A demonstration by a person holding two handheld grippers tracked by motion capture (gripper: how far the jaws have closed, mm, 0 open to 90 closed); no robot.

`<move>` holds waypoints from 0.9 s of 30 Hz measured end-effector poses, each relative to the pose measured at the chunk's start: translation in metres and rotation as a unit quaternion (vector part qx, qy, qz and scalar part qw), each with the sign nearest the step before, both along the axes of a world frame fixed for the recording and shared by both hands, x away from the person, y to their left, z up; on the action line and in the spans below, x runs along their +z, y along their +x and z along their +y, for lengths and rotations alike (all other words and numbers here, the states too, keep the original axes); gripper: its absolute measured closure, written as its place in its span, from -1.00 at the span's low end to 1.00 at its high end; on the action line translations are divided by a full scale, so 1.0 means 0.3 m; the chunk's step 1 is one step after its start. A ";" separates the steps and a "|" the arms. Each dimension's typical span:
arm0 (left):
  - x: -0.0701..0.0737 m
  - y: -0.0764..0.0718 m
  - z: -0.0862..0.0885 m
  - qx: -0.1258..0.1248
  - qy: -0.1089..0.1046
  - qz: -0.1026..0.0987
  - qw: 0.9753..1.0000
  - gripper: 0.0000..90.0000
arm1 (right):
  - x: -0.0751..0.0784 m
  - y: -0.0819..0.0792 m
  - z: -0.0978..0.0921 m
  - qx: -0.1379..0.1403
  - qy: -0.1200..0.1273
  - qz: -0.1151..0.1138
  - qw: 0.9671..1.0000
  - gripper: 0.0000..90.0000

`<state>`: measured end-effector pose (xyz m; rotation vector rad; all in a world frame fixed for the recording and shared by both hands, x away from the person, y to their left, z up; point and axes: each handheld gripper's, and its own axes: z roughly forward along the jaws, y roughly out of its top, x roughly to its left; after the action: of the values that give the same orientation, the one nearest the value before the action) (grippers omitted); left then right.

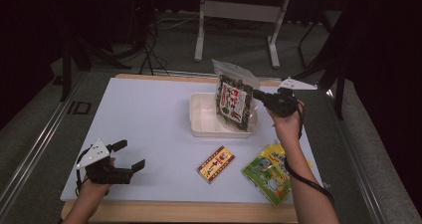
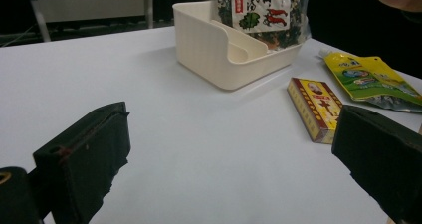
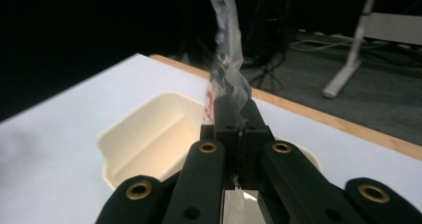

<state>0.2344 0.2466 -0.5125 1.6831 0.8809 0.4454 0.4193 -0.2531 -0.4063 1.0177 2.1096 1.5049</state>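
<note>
Seaweed snack bag [image 1: 234, 102] is hanging right of centre in the high view, its lower edge dipping into the cream plastic bin [image 1: 201, 117] while the right hand-held gripper [image 1: 259, 95] is pinching it by one side edge, jaws closed on the clear film. That thin, off-centre grip is leaving the heavy contents dangling, so the film may be slipping out or the bag swinging and twisting. It is also standing taller than the bin's low wall, so on release it could be tipping over the near rim toward the red and yellow box [image 1: 216, 164] and the green pouch [image 1: 268, 173] on the white tabletop [image 1: 149, 129]. The left hand-held gripper [image 1: 130, 157], at lower left, is resting with jaws spread wide, holding nothing and steadying nothing.
</note>
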 end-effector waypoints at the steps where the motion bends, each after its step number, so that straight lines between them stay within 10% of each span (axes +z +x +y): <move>1: 0.000 0.001 0.001 0.000 -0.001 0.000 1.000 -0.95 | -0.009 -0.001 -0.004 -0.003 -0.004 0.002 1.000 1.00; 19: -0.004 0.013 -0.017 -0.011 0.000 0.003 1.000 -0.95 | -0.029 0.000 -0.055 -0.022 0.003 0.012 1.000 0.92; 27: -0.007 0.014 -0.024 -0.013 0.001 0.006 1.000 -0.95 | -0.014 -0.009 -0.066 -0.022 0.003 0.013 1.000 0.41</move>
<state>0.2387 0.2395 -0.5147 1.6984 0.8661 0.4193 0.4167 -0.2728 -0.4107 1.0836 2.0876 1.4859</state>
